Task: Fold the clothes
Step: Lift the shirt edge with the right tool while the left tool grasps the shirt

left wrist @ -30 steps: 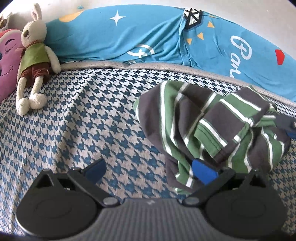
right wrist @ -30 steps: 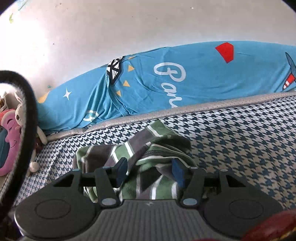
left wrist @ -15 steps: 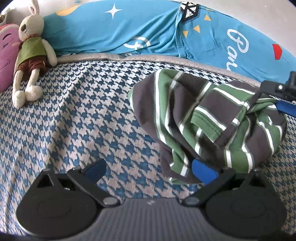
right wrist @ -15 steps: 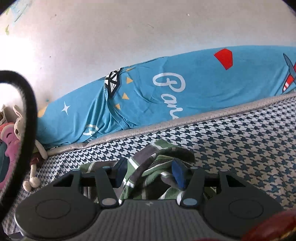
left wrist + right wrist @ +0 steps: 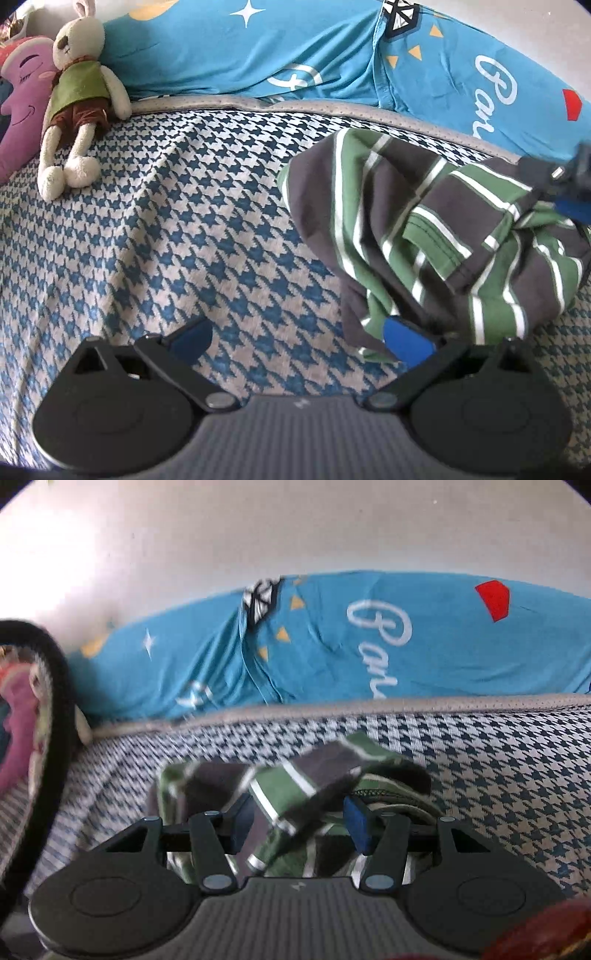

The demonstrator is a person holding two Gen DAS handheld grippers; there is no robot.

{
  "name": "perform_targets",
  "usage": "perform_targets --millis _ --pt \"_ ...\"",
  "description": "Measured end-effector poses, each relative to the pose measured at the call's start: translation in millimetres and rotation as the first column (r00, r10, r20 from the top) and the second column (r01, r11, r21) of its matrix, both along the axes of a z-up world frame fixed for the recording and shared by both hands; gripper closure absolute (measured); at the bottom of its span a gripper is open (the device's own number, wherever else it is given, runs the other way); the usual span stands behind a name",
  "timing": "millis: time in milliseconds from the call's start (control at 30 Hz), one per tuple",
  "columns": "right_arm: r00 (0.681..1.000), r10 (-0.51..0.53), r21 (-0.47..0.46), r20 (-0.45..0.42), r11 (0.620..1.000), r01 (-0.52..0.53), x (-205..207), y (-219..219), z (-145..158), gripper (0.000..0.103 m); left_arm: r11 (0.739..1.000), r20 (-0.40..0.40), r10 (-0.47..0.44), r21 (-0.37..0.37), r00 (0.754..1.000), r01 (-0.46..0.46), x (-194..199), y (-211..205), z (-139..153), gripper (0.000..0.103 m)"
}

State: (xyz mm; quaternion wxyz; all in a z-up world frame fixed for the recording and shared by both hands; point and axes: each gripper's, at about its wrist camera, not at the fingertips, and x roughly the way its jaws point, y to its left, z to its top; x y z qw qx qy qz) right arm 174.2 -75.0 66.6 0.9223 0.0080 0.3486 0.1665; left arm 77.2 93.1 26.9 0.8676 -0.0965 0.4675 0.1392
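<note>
**Crumpled shirt on the bed: risk of a bunched or dropped fold**

The striped shirt (image 5: 424,236) lies in a heap on the checked bed cover (image 5: 166,229), near the grey mattress edge below the long blue pillow (image 5: 258,48).

Left gripper (image 5: 299,338): jaws stand wide. One blue pad sits at the shirt's near hem; the other is over bare cover well to the shirt's left. Nothing is gripped.

Right gripper (image 5: 301,825): jaws about half apart, a fold of shirt between them. The picture is blurred, so I cannot tell whether the pads press on the cloth.

Risks, as judged:
- The shirt is layered on itself. A pinch here may catch several layers, so the garment lifts as a lump instead of spreading.
- The left pad only meets the hem edge; closing there may miss or slip off.
- Pulling with one side ungripped may drag the shirt across the cover and wrinkle both.

Count: one shirt, one blue pillow, one rabbit toy (image 5: 77,92), one purple cushion (image 5: 20,107), two grippers.
</note>
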Motion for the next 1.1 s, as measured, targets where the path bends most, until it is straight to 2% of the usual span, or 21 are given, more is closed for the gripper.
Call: perform_targets --millis 67,100,133,233,300,500,567,667,733,800,967,1100 --pt "1.000 -0.009 -0.047 -0.014 0.999 0.008 2 7 -10 0.059 1.000 0.009 -0.004 0.019 1.000 0.004 0 -1 1 0.000" --pt "1.000 -0.015 -0.056 -0.016 0.998 0.014 3 7 -12 0.068 1.000 0.016 -0.006 0.028 1.000 0.006 -1 -2 2 0.000" --pt "1.000 -0.019 -0.054 -0.019 0.998 0.018 4 4 -14 0.075 0.999 0.028 -0.009 0.036 1.000 0.008 -2 -3 3 0.000" --pt "1.000 -0.025 -0.025 -0.017 0.999 0.025 0 -1 -12 0.087 0.999 0.069 -0.021 0.051 0.997 0.017 -3 -4 6 0.004" --pt "1.000 -0.026 -0.009 0.000 1.000 0.026 -3 -4 -7 0.092 0.998 0.081 -0.033 0.050 0.996 0.029 -2 -6 7 0.018" --pt "0.991 -0.070 0.037 0.113 0.997 0.066 -12 -22 21 0.093 0.997 0.100 -0.070 0.033 0.992 0.067 -3 -10 7 0.048" --pt "0.983 -0.123 0.048 0.139 0.992 0.118 -12 -35 28 0.093 0.997 0.121 -0.081 0.030 0.989 0.078 -4 -12 9 0.050" --pt "0.962 -0.231 0.059 0.145 0.973 0.224 -11 -60 34 0.093 0.995 0.154 -0.096 0.020 0.983 0.094 -6 -14 12 0.050" --pt "0.943 -0.302 0.056 0.141 0.953 0.297 -9 -77 36 0.093 0.994 0.167 -0.107 0.003 0.980 0.108 -5 -17 13 0.047" --pt "0.927 -0.354 0.040 0.122 0.935 0.352 -6 -91 36 0.092 0.992 0.182 -0.122 -0.020 0.976 0.128 -5 -21 14 0.030" --pt "0.923 -0.381 0.052 0.057 0.924 0.378 -6 -115 32 0.089 0.979 0.228 -0.186 -0.037 0.956 0.199 -6 -39 16 0.010" --pt "0.925 -0.377 0.045 0.048 0.926 0.375 -6 -121 31 0.077 0.965 0.252 -0.248 -0.026 0.935 0.262 -7 -57 14 0.005"
